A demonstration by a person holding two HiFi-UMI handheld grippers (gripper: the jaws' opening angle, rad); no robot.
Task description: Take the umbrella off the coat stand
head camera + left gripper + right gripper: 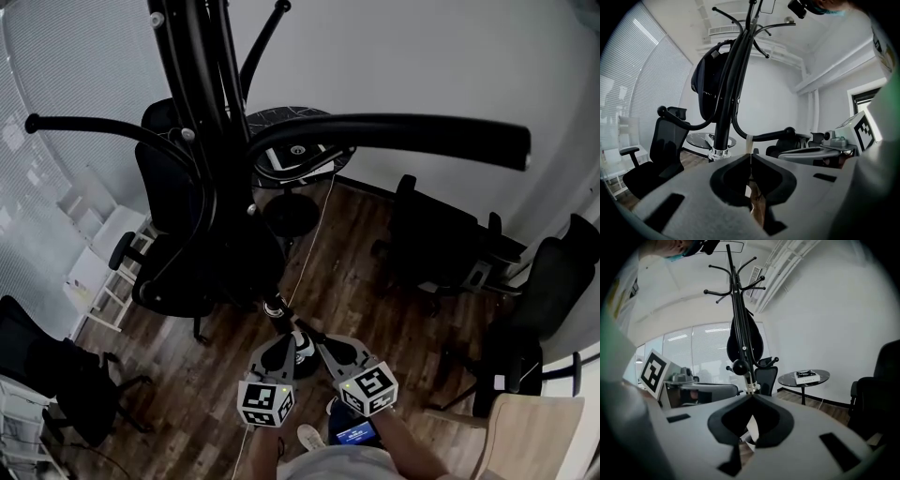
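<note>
The black umbrella (746, 341) hangs closed and puffy, close against the pole of the tall black coat stand (734, 287).

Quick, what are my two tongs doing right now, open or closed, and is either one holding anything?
Left tongs: closed, tips together, nothing visibly held.
Right tongs: closed, tips together, nothing visibly held.

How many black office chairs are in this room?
4 show in the head view: left chair behind the coat stand, corner chair at bottom left, middle chair right of the stand, far-right chair. The stand may hide more.
</note>
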